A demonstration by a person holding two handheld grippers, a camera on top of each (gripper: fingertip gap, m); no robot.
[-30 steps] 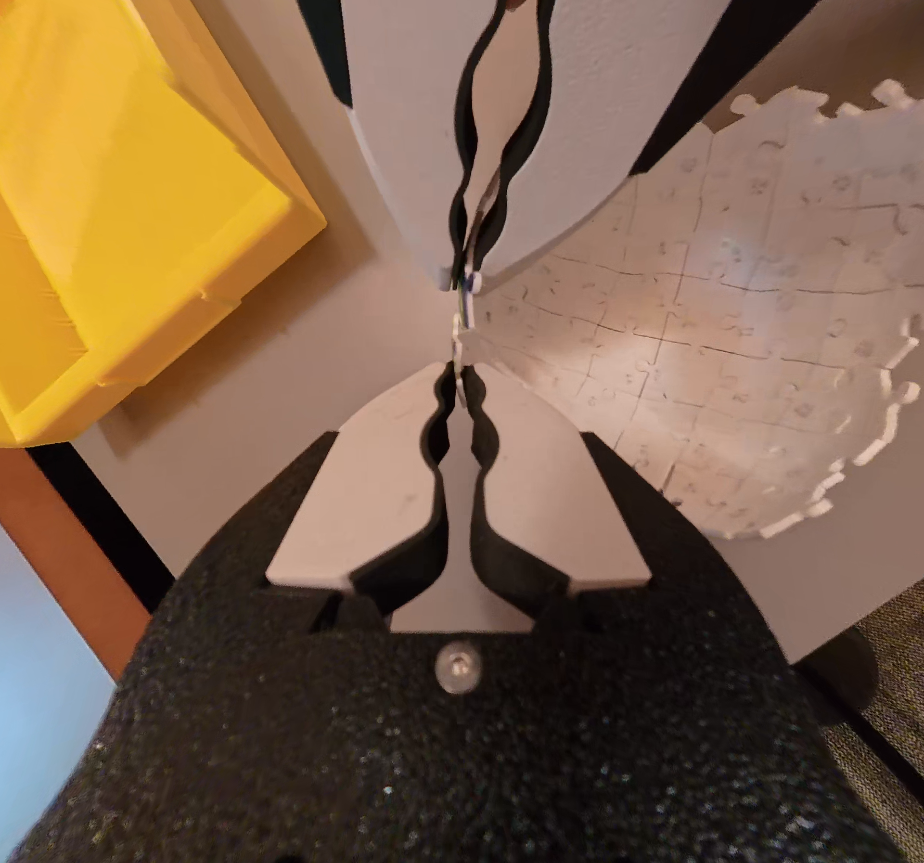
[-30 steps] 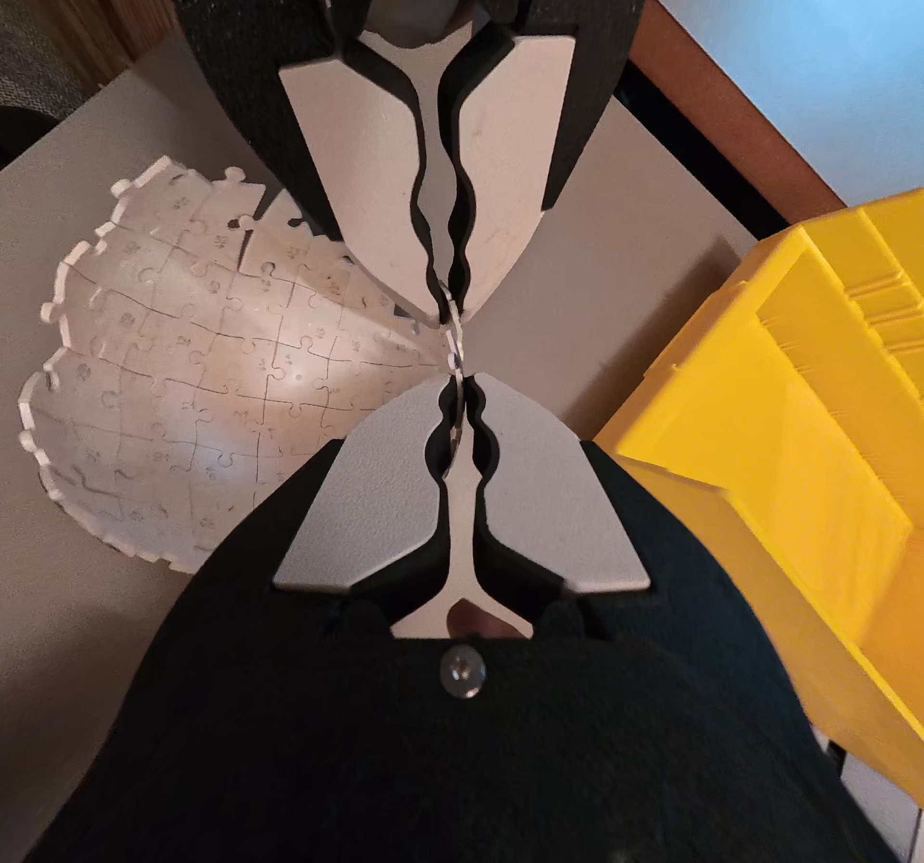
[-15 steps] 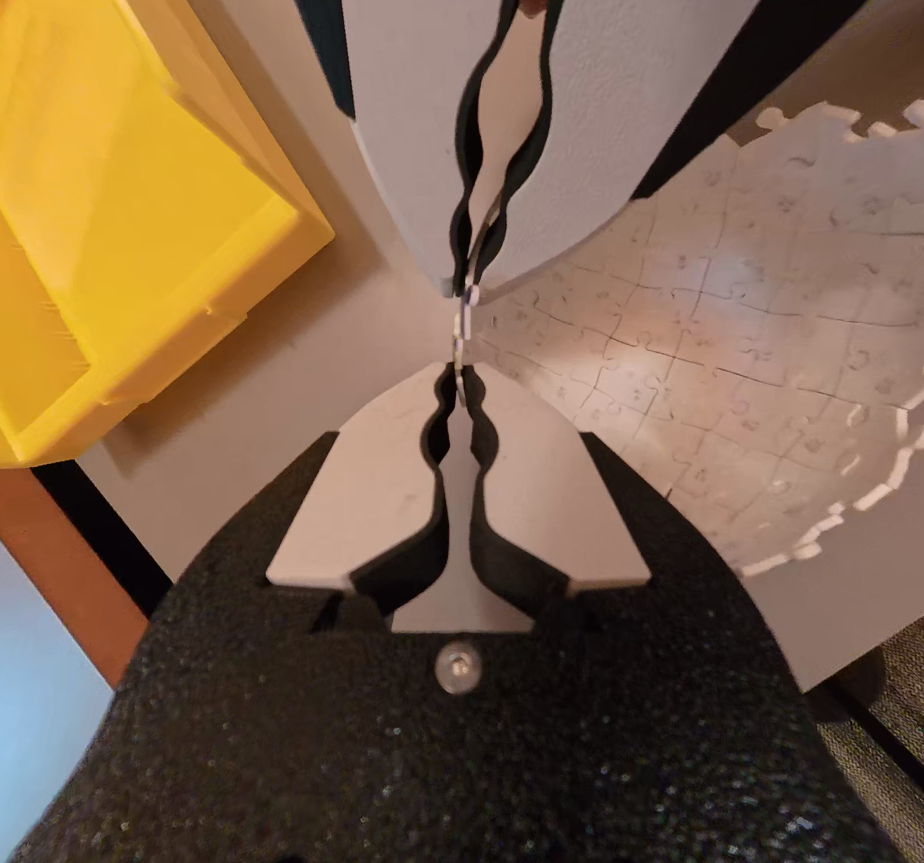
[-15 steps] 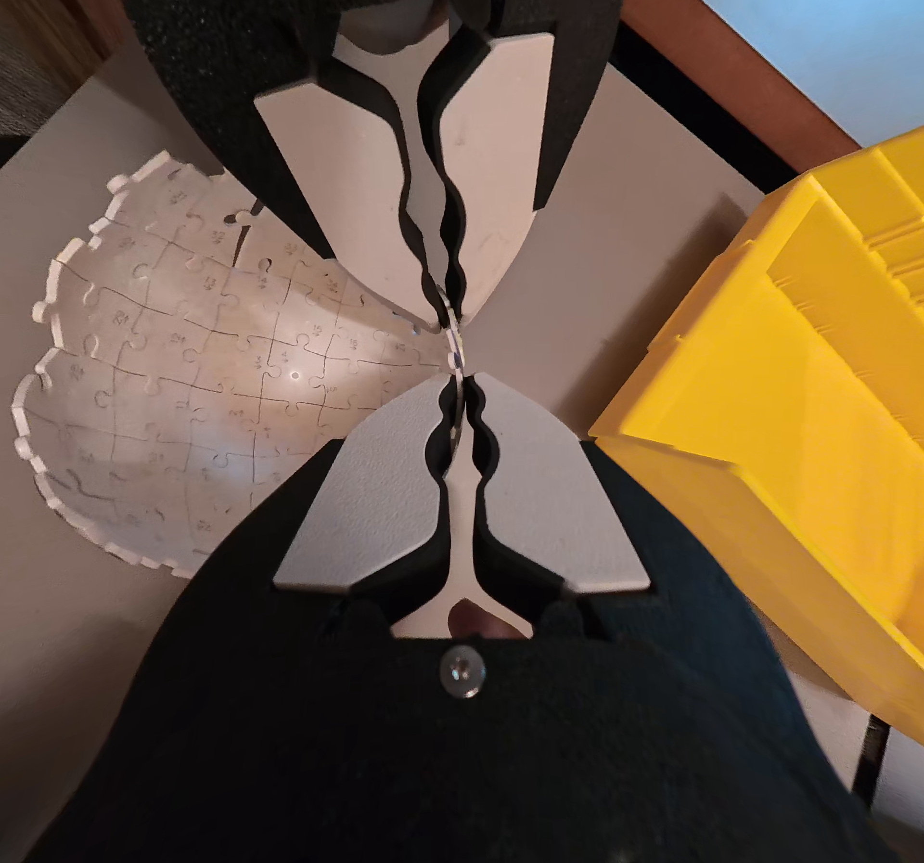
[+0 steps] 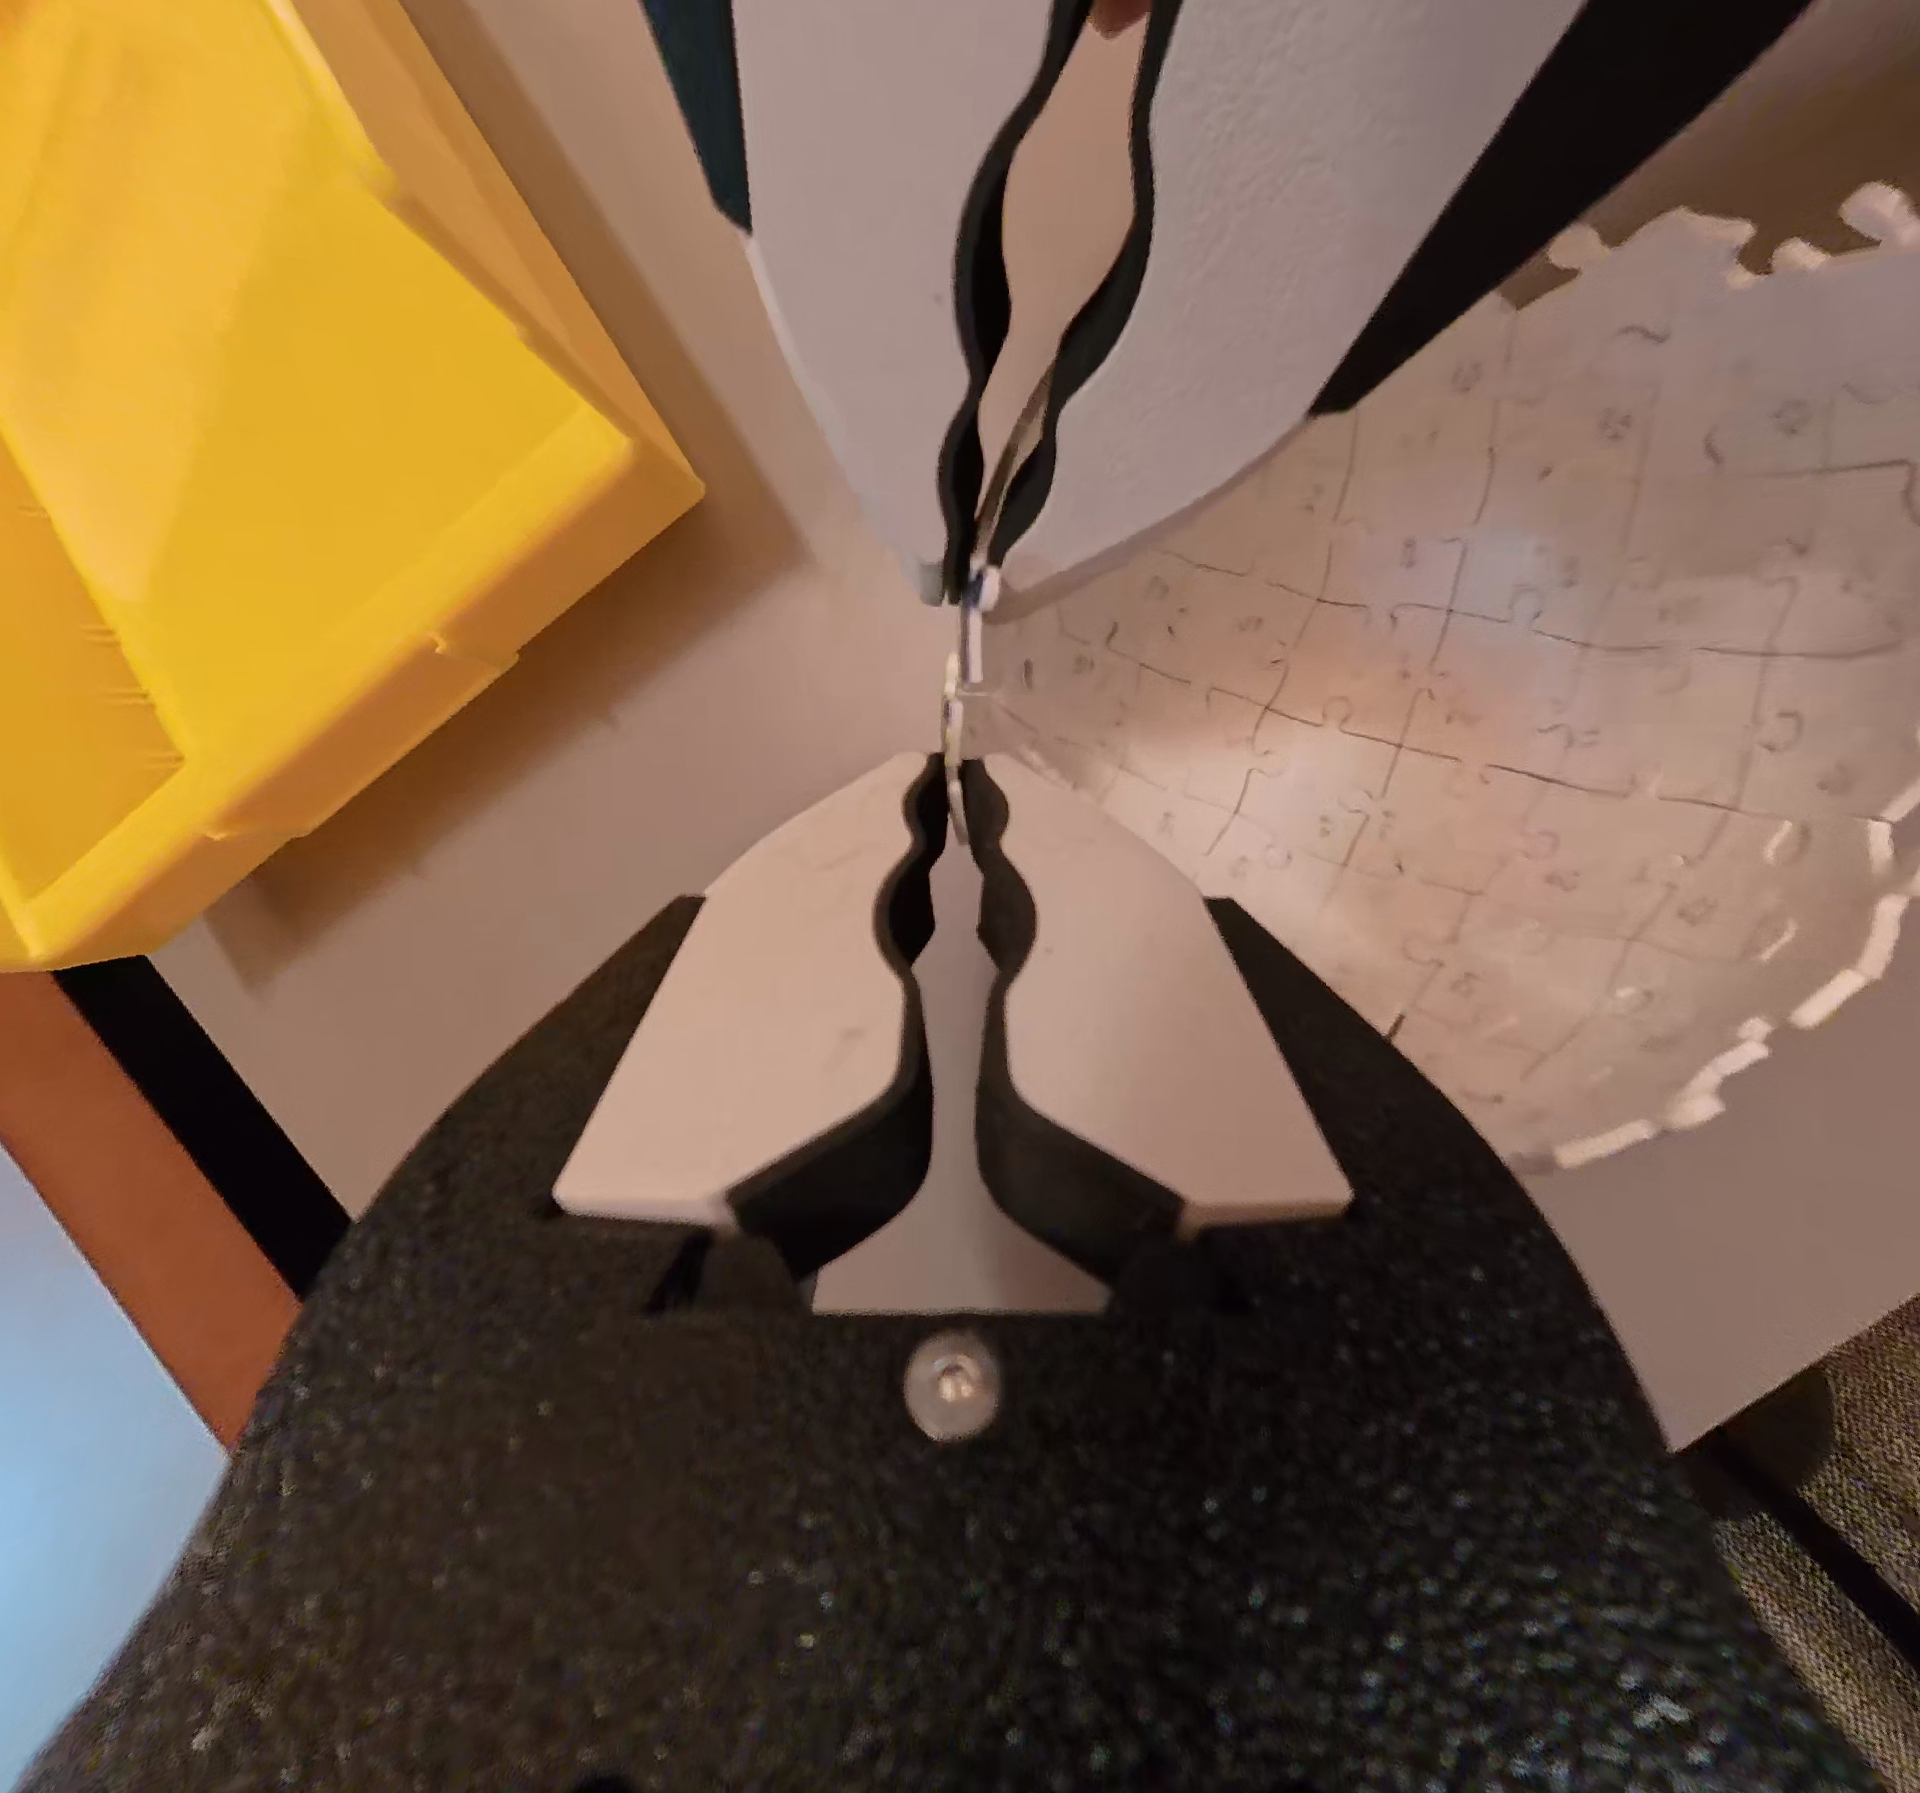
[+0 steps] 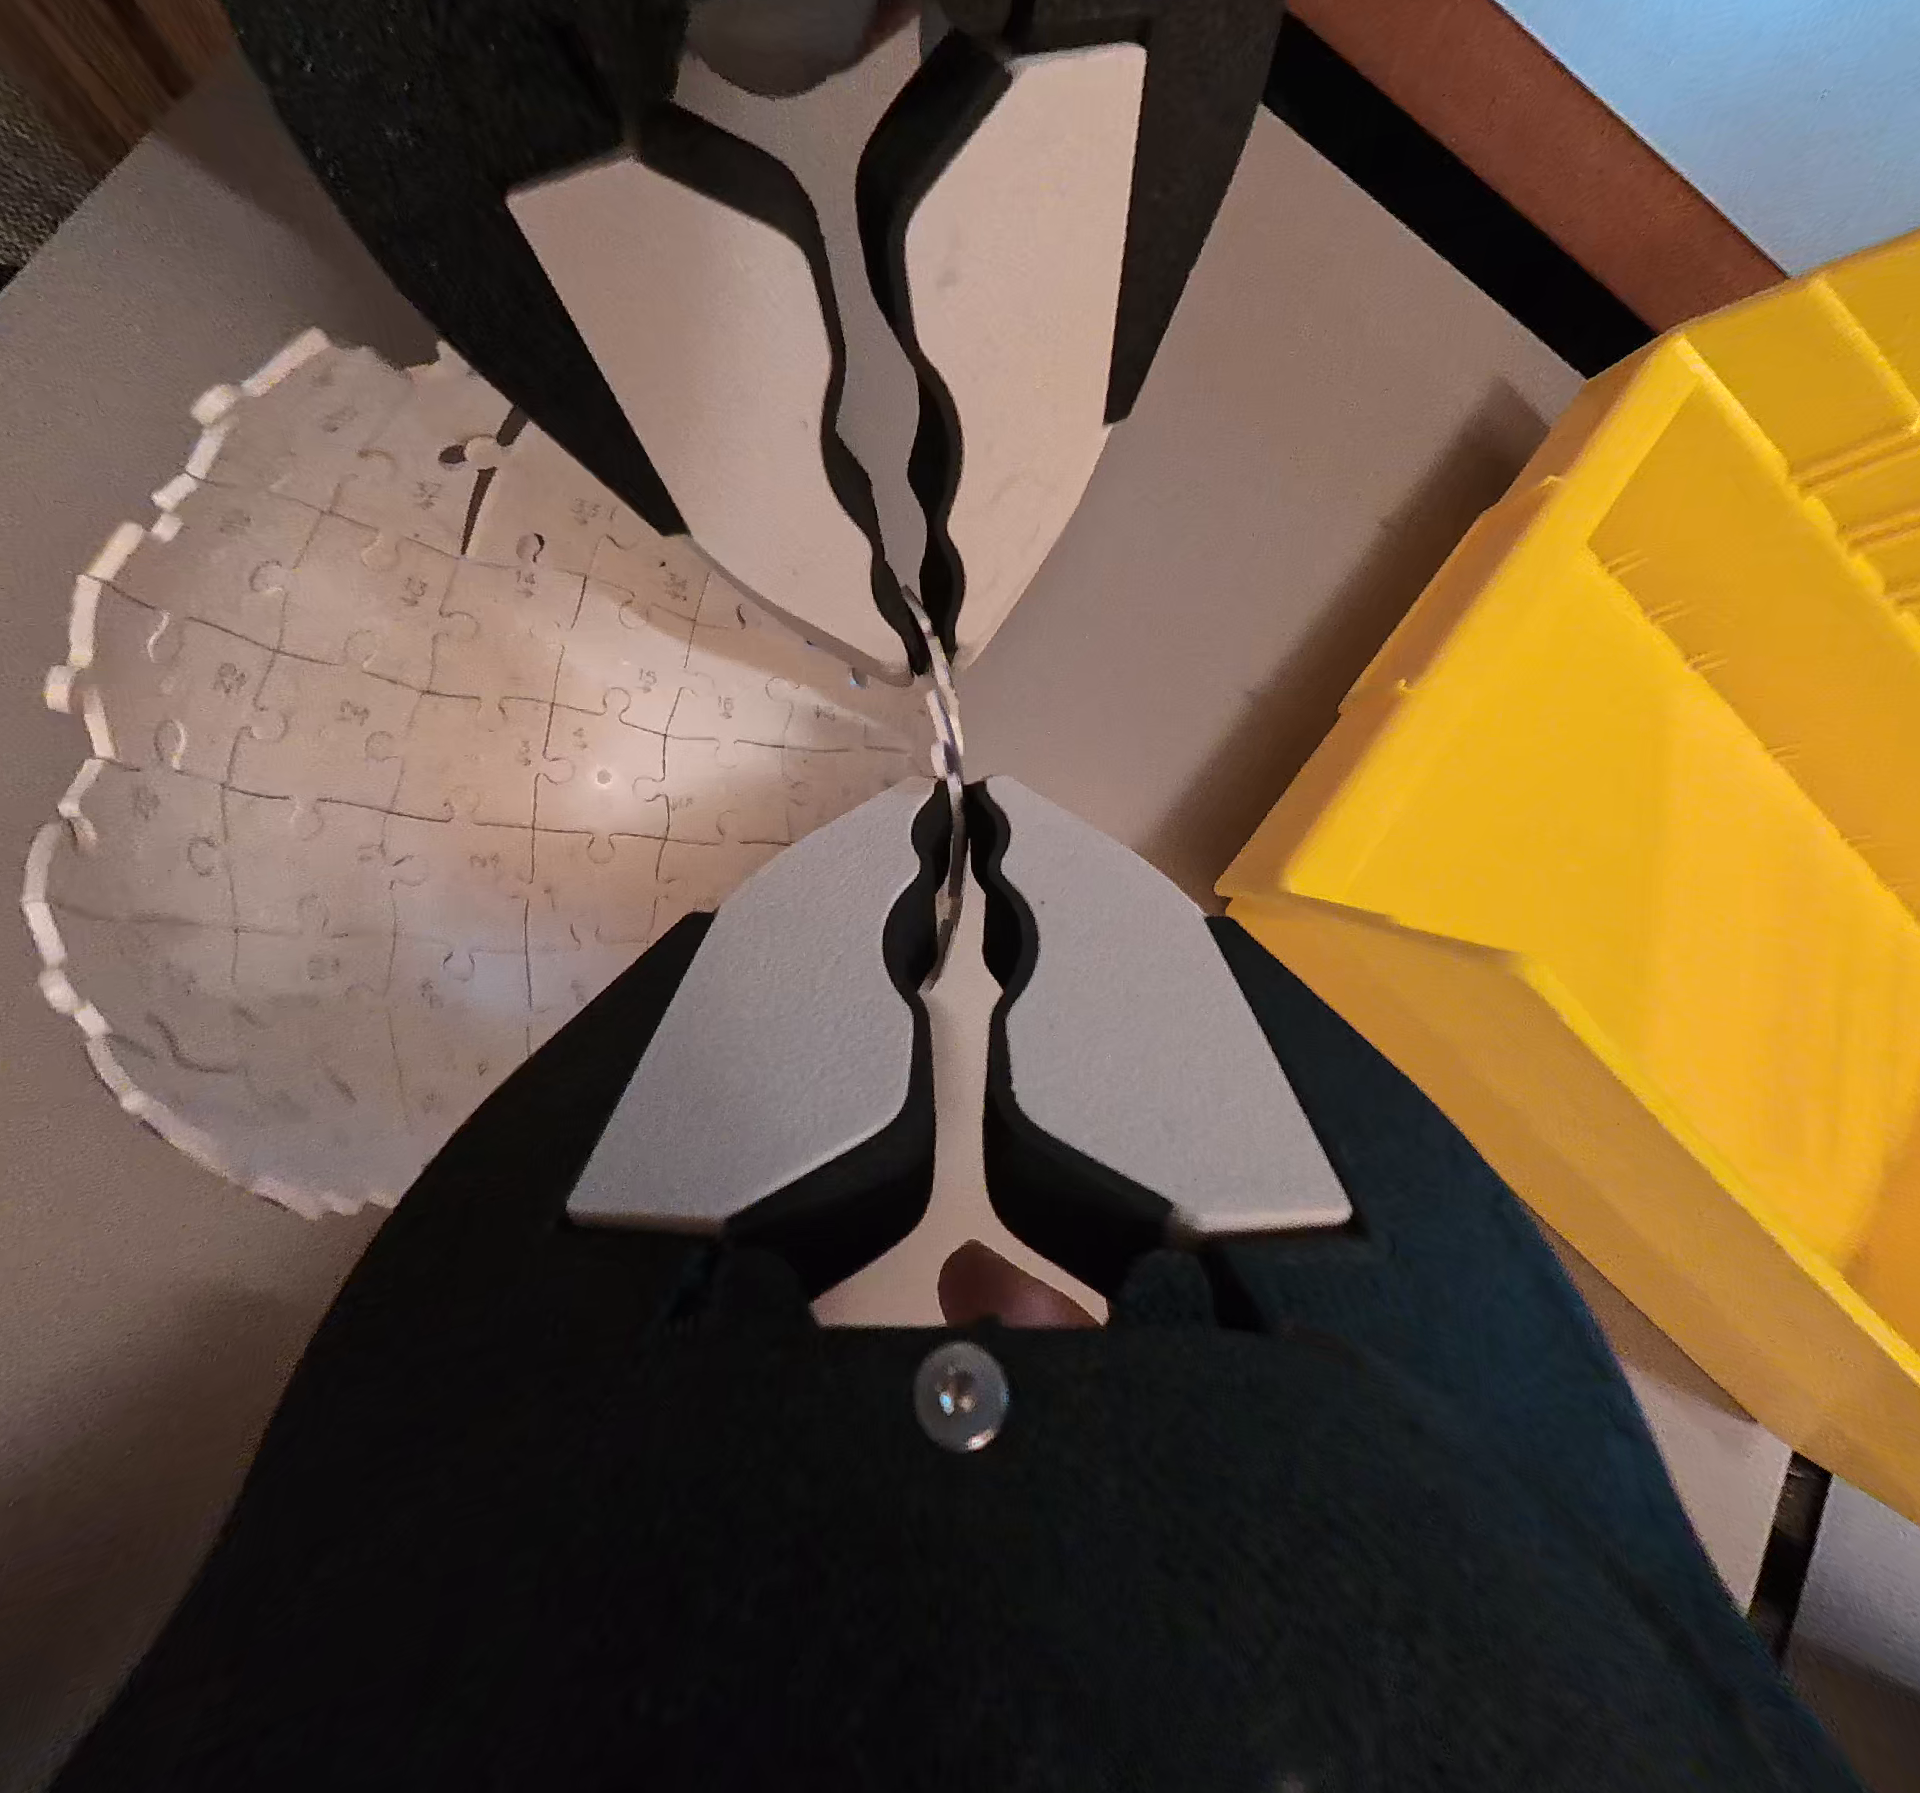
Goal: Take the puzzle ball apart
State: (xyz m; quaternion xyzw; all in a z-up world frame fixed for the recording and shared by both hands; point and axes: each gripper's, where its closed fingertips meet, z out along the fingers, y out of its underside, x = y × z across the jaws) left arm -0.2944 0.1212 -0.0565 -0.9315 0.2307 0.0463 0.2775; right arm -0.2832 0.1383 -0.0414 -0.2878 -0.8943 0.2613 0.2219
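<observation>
- The left gripper [image 5: 954, 787] pinches the rim of the puzzle ball [image 5: 1558, 756], a white open bowl of joined pieces.
- The right gripper [image 6: 951, 808] pinches the same rim, tip to tip with the left one.
- The bowl spreads out beside the fingertips [image 6: 831, 870].
- A yellow bin [image 6: 1610, 808] sits on the other side.

yellow bin [image 5: 260, 455] on grey table [image 5: 499, 870]

left wrist: steep down, close | right wrist: opposing, close | shared: puzzle ball [image 5: 1507, 756] [image 6: 416, 808], yellow bin [image 5: 260, 444] [image 6: 1610, 808]
</observation>
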